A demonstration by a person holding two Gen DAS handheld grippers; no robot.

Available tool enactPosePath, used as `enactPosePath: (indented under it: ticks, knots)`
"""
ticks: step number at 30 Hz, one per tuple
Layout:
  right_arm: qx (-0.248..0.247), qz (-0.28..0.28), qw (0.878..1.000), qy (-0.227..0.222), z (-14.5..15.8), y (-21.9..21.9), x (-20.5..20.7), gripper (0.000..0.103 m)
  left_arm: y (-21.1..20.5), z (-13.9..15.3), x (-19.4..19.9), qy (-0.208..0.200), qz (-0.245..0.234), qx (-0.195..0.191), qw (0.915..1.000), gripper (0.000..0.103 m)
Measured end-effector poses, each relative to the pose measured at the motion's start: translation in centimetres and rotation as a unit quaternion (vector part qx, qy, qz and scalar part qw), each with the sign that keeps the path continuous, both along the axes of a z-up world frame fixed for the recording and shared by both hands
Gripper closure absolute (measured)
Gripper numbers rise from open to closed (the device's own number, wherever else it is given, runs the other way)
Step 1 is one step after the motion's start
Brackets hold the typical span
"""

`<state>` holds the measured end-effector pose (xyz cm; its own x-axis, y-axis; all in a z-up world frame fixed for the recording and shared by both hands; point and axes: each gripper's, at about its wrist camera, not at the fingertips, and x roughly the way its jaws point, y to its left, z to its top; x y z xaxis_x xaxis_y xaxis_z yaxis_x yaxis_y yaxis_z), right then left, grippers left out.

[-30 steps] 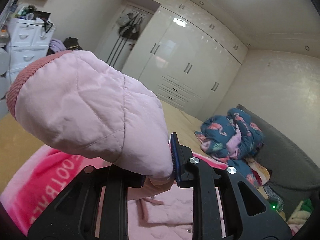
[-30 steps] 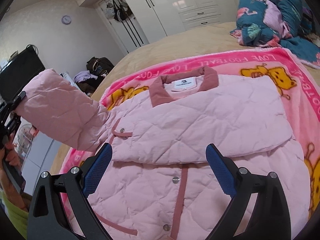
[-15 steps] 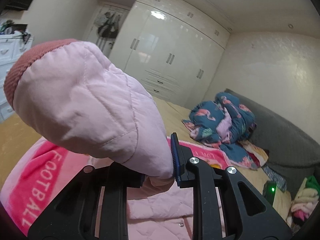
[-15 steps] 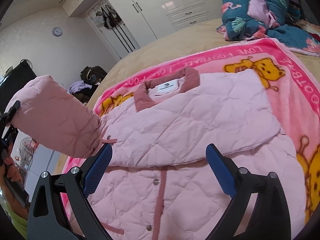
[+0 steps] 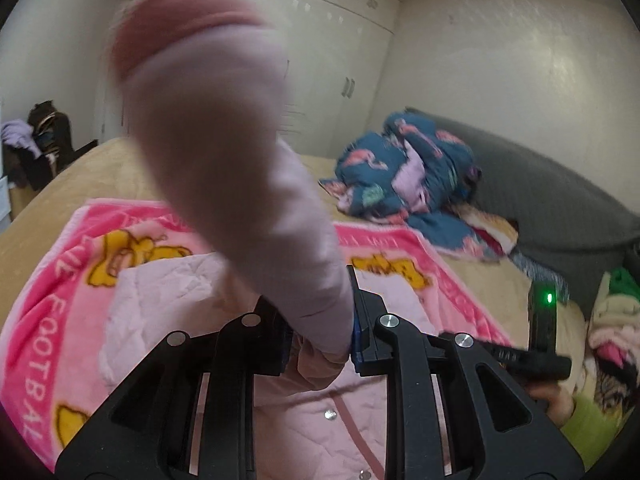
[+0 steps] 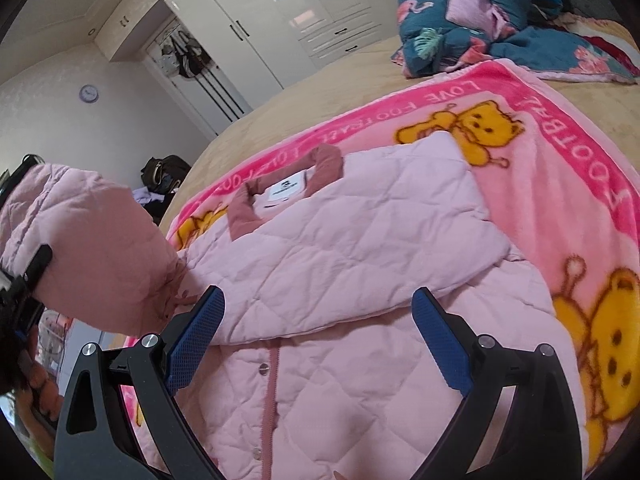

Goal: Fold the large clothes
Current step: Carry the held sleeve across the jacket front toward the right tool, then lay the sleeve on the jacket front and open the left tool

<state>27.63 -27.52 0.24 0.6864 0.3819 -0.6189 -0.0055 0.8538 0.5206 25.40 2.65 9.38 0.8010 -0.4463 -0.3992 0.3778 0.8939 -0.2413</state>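
Gripping the sleeve (image 5: 240,184) in the left wrist view, we see the left gripper (image 5: 320,332) clamped on it, cuff raised and blurred above the pink jacket (image 5: 160,312) on the pink blanket (image 5: 52,288). In the right wrist view, the right gripper (image 6: 316,344) hovers wide apart and empty over the jacket's near front; its right sleeve lies folded across the chest, the held sleeve lifted at left.

The pink blanket (image 6: 560,184) border reads "LOVE FOOTBALL"; the white label (image 6: 289,189) in the jacket collar is too small to read.
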Motion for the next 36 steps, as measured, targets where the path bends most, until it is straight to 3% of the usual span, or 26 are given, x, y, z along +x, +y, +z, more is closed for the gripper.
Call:
enactPosePath:
  ticks: [12, 18, 25, 28, 30, 36]
  knots:
    - [0.019, -0.041, 0.999, 0.029, -2.1, -4.0, -0.8, 0.009, -4.6, -4.4, 1.1, 0.045, -0.046, 0.051, 0.9966, 0.088]
    - [0.046, -0.07, 0.996, 0.04, -2.9, -6.2, -1.3, 0.009, -8.6, -8.3, 0.7, 0.064, -0.054, 0.135, 0.9873, 0.085]
    - [0.067, -0.084, 0.993, 0.051, -3.2, -6.9, -1.4, 0.009, -11.0, -11.7, 0.0, 0.081, -0.066, 0.201, 0.9741, 0.082]
    - [0.067, -0.084, 0.993, 0.053, -3.2, -6.7, -1.4, 0.009, -12.2, -12.7, -0.4, 0.077, -0.072, 0.238, 0.9654, 0.07]
    - [0.069, -0.082, 0.993, 0.054, -3.1, -6.5, -1.4, 0.009, -12.8, -13.3, -0.7, 0.085, -0.086, 0.251, 0.9605, 0.049]
    - [0.07, -0.081, 0.993, 0.051, -2.4, -6.4, -1.6, 0.009, -14.6, -13.3, -2.1, 0.086, -0.126, 0.29, 0.945, 0.026]
